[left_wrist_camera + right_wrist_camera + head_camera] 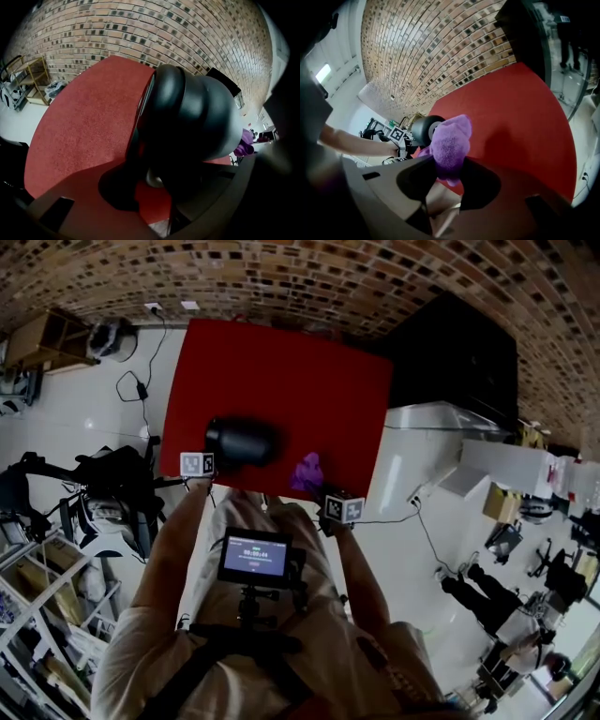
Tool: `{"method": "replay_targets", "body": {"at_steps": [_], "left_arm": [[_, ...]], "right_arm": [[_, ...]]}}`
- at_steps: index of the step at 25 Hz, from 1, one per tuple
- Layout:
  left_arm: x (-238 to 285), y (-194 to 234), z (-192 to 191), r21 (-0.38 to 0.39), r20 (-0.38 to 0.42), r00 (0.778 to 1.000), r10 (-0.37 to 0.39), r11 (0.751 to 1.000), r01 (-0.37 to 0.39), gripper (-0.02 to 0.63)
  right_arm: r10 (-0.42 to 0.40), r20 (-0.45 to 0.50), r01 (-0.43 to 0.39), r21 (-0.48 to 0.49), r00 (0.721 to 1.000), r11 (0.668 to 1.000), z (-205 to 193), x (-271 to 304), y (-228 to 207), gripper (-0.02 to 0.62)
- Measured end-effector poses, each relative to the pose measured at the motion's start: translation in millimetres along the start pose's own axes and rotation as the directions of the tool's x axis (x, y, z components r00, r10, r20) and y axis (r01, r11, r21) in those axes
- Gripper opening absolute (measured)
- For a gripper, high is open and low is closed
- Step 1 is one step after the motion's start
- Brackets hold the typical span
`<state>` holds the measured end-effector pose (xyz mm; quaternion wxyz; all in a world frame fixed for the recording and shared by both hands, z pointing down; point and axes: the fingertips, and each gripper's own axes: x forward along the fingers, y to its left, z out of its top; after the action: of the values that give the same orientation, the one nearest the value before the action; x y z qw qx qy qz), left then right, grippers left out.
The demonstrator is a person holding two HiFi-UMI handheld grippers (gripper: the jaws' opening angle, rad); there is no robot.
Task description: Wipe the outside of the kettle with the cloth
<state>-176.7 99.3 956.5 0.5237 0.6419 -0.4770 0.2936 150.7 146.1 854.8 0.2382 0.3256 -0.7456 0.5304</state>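
Note:
A black kettle (242,442) lies on its side near the front edge of the red table (281,362). It fills the left gripper view (197,117). My left gripper (211,470) is at its near left end. A dark part of the kettle reaches down between the jaws (159,197), and a strip of red table shows beside the left pad (117,190). My right gripper (321,493) is shut on a purple cloth (307,470), which sticks up from between the jaws (447,176). The cloth (451,140) hangs right of the kettle (423,130), apart from it.
A black cabinet (450,343) stands behind the table's right corner, with a white counter (441,418) beside it. Cables (141,381) lie on the floor at the left, near a wooden shelf (37,334). People (478,592) stand at the far right.

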Motion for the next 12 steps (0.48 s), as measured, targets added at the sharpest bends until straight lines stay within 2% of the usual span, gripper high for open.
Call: {"method": "replay_targets", "body": {"at_steps": [6,9,12], "left_arm": [[-18,-10,29,0.076,0.09,0.996,0.004,0.997,-0.011,0.118],[-28,-17,52,0.159,0.127,0.992,0.012,0.987,-0.032,0.115],[-36,-31,78,0.271,0.155,0.988,0.022,0.96,-0.064,0.114]], "right_arm": [[0.004,0.011,-0.004,-0.007,1.0,1.0,6,1,0,0.155],[0.006,0.015,-0.006,-0.012,1.0,1.0,9,2,0,0.154],[-0.002,0.025,0.002,-0.011,1.0,1.0,12,0,-2,0.155]]}}
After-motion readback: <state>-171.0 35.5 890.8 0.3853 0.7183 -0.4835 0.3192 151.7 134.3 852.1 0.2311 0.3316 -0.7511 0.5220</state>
